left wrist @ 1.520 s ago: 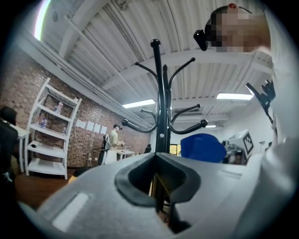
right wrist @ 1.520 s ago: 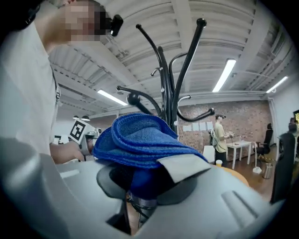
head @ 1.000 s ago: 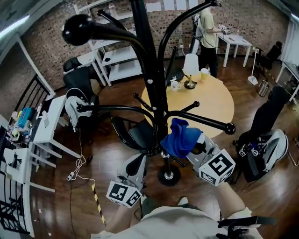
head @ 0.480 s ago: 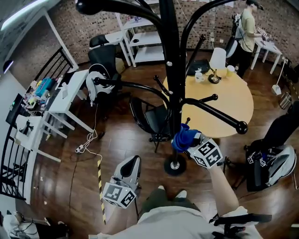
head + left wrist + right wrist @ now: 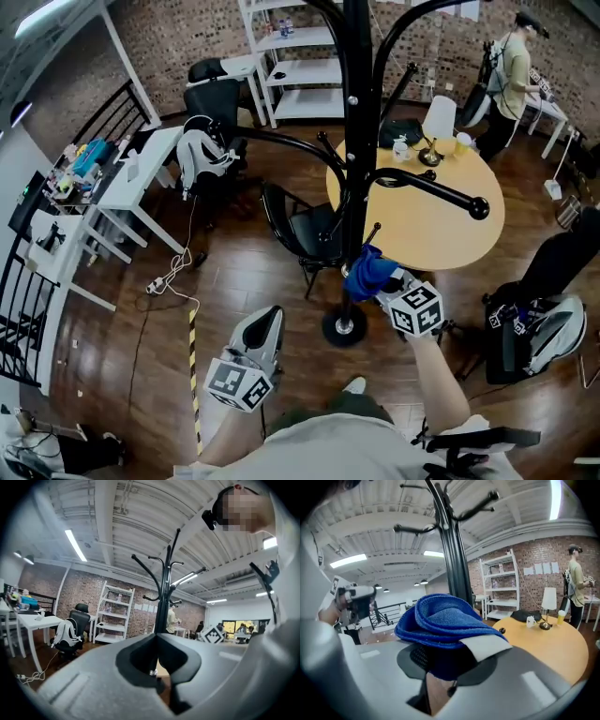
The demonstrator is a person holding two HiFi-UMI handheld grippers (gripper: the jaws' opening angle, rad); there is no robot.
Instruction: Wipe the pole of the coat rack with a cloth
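Note:
The black coat rack pole (image 5: 355,141) runs down to its round base (image 5: 343,326) on the wooden floor. A blue cloth (image 5: 369,270) is pressed against the pole's low part, just above the base, and my right gripper (image 5: 377,277) is shut on it. In the right gripper view the folded cloth (image 5: 440,620) bulges out of the right gripper (image 5: 450,660), with the pole (image 5: 452,559) right behind it. My left gripper (image 5: 265,325) hangs left of the base, shut and empty. The left gripper (image 5: 157,641) points at the pole (image 5: 164,597) from a distance.
A round wooden table (image 5: 441,225) with a lamp (image 5: 437,127) and mugs stands behind the rack. A black chair (image 5: 298,228) sits beside the pole. Hook arms (image 5: 431,190) stick out at mid height. White shelving (image 5: 300,66), a white desk (image 5: 131,183), a floor cable (image 5: 169,277), a person (image 5: 514,66).
My right gripper has slid the blue cloth down the pole, closer to the base. The head view has pulled back and shows more floor. The left gripper stays low and shut.

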